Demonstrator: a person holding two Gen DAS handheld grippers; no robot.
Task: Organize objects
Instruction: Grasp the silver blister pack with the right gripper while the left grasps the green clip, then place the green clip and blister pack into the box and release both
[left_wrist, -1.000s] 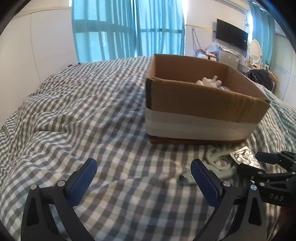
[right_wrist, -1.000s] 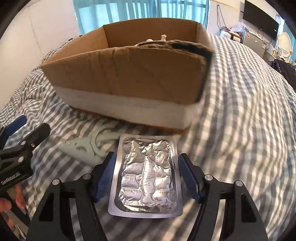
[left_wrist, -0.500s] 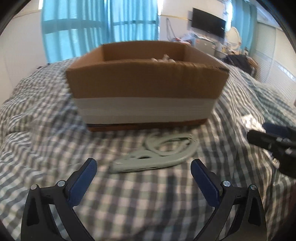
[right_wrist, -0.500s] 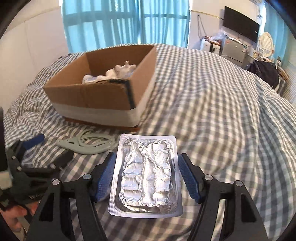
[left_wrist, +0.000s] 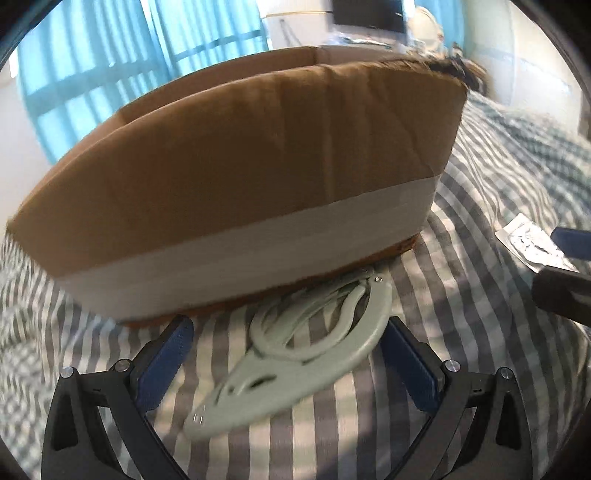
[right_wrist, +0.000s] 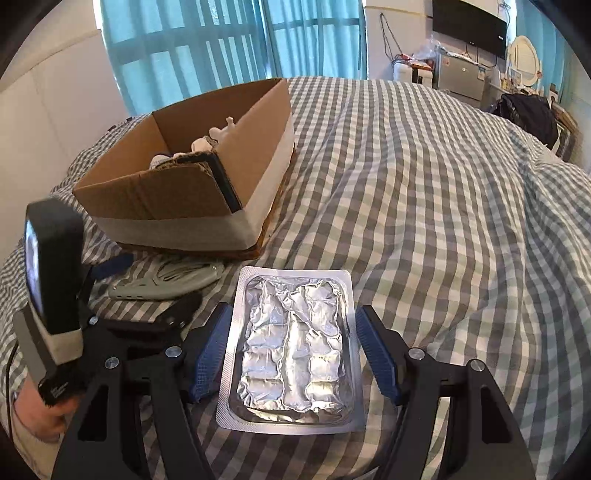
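A pale green folding hanger (left_wrist: 306, 347) lies on the checked bed cover right in front of a cardboard box (left_wrist: 240, 177). My left gripper (left_wrist: 284, 354) is open, its blue pads on either side of the hanger, not touching it. The hanger also shows in the right wrist view (right_wrist: 166, 282), with the left gripper (right_wrist: 147, 284) around it. A silver foil blister pack (right_wrist: 295, 350) lies flat between the pads of my right gripper (right_wrist: 293, 350), which is open around it. The box (right_wrist: 192, 184) holds white items (right_wrist: 207, 146).
The checked bed cover (right_wrist: 443, 221) stretches right and far. Teal curtains (right_wrist: 221, 40) hang behind the box. A TV and cluttered furniture (right_wrist: 469, 48) stand at the far right. The foil pack edge (left_wrist: 532, 243) and the right gripper show at the right of the left wrist view.
My left gripper has moved forward and down until its pads flank the hanger. My right gripper has swung right with the foil pack still between its pads; the box now sits further left.
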